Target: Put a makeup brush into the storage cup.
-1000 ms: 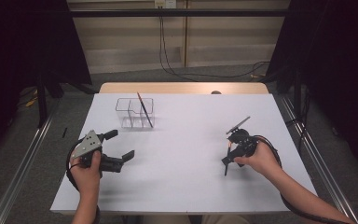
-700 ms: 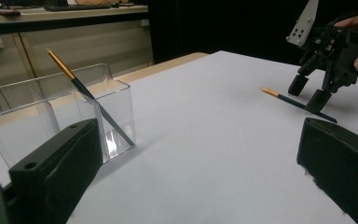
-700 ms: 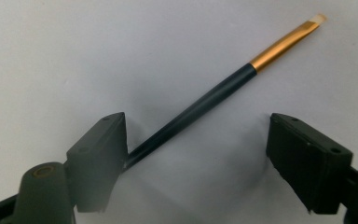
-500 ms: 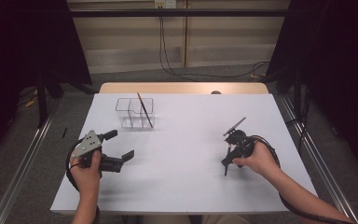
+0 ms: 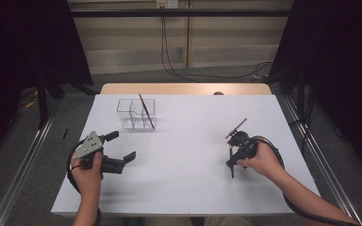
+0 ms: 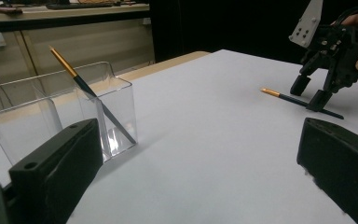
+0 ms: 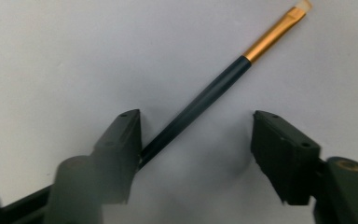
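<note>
Pick-up step: right gripper (image 7: 196,154), jaws spread, straddles a paintbrush (image 7: 200,105) lying flat between them and must close next; left gripper (image 5: 122,148), also spread and empty, waits short of the clear organiser (image 5: 135,114) beyond.

White table top (image 5: 188,136) in middle, pale wood edge (image 5: 184,89) showing along far side. Grey floor (image 5: 23,136) around it. Metal rails (image 5: 21,165) on floor at left and right of table. Black curtains (image 5: 23,42) at far left and far right. Beige panelled wall (image 5: 122,37) beyond; black cables (image 5: 167,47) hang down it from socket (image 5: 166,4), trail across floor. Even overhead light, soft shadows.
</note>
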Demonstrator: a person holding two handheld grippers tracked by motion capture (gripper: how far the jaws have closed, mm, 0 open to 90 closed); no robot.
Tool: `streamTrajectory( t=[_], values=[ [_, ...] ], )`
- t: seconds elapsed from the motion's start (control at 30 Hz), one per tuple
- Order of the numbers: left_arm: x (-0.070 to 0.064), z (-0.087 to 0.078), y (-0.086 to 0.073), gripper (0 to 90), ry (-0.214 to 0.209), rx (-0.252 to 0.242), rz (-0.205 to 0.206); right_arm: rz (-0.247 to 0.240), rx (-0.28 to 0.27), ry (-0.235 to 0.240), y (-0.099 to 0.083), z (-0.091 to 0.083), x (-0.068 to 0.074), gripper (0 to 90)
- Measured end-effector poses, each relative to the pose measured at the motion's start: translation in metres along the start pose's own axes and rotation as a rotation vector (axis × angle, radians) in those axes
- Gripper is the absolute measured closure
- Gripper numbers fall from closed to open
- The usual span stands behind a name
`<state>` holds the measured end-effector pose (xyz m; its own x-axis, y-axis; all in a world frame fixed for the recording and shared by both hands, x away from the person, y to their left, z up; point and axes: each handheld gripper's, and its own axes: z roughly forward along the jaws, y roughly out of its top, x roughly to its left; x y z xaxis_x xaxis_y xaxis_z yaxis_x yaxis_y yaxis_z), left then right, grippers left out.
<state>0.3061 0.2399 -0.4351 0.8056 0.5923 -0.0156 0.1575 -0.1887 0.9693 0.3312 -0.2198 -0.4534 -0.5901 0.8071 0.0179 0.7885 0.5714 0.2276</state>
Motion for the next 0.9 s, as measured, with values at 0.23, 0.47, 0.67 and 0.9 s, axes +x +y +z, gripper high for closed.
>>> streamTrajectory(
  t=[0.23, 0.47, 0.67, 0.9],
  values=[
    [0.0004, -0.0008, -0.0007, 0.3, 0.005, 0.003, -0.003, -0.031, 0.009, 0.008, 0.0006, -0.0029, -0.0003, 55.2],
    [0.0004, -0.0008, -0.0007, 0.2, 0.006, 0.010, 0.002, -0.052, 0.014, 0.013, 0.0006, -0.0041, 0.0004, 67.4],
    [0.0002, -0.0003, -0.0007, 0.3, 0.007, 0.011, 0.003, -0.040, 0.027, 0.023, 0.0009, -0.0046, -0.0017, 79.4],
    [0.0002, -0.0007, -0.0007, 0.3, 0.013, 0.017, 0.005, -0.046, 0.041, 0.026, 0.0025, -0.0044, -0.0028, 84.5]
  ],
)
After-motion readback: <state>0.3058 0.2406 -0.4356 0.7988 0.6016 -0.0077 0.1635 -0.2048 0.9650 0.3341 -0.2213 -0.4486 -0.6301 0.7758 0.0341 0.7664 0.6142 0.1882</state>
